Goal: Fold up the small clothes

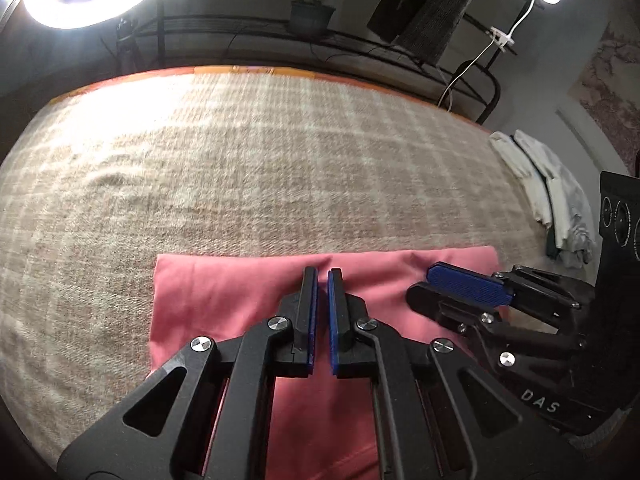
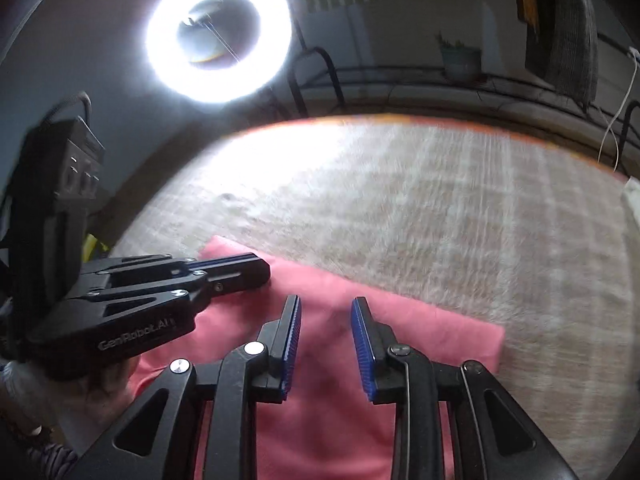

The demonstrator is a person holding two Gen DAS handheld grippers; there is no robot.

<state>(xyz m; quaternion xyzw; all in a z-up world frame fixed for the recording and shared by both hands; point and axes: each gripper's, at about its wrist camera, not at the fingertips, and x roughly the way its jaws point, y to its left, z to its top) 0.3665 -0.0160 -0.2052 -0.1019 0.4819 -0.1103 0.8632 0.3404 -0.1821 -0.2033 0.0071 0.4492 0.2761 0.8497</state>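
My left tongs (image 1: 322,276) hang over the pink folded cloth (image 1: 224,304), blue pads nearly together with nothing pinched between them. My right tongs (image 1: 444,288) lie low over the cloth's right part — jaws a little apart. The cloth rests on a beige checked blanket (image 1: 240,168); white garments (image 1: 552,192) lie well apart, far right.

Your pink garment (image 1: 224,304) was smooth, matt cloth with soft creases. Beneath it, your checked beige blanket (image 1: 240,168) looked coarse and woolly. Your left gripper (image 1: 322,276) was matt black plastic with shiny metal screws (image 1: 278,323) and ribbed blue pads (image 1: 334,320). Your right gripper (image 2: 326,308) matched it, its pads (image 2: 362,344) ridged too.
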